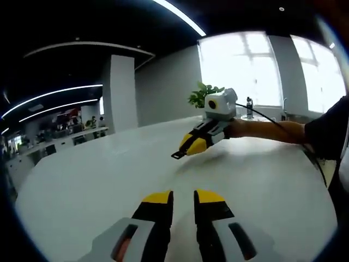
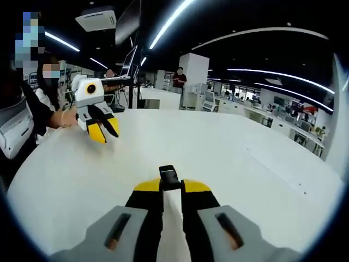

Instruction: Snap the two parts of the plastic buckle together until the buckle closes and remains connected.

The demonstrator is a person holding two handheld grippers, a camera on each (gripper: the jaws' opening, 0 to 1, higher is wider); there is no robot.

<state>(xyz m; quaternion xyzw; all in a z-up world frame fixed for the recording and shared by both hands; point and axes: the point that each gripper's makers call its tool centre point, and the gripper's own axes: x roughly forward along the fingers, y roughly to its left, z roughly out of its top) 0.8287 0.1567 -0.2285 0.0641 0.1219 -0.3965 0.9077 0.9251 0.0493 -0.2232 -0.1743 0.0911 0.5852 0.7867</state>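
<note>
closest, the right gripper (image 2: 172, 188) pinches a black buckle part (image 2: 168, 177) between its yellow tips over the white table (image 2: 229, 153), while the left gripper (image 1: 182, 197) hangs empty, its jaws narrowly apart

Two tools: the left tool (image 1: 183, 199) and the right tool (image 2: 172, 187). One black buckle part (image 2: 168, 177), held in the right tool's tips. One white table (image 2: 218, 147). One potted plant (image 1: 203, 94). One bottle (image 1: 249, 106).
</note>
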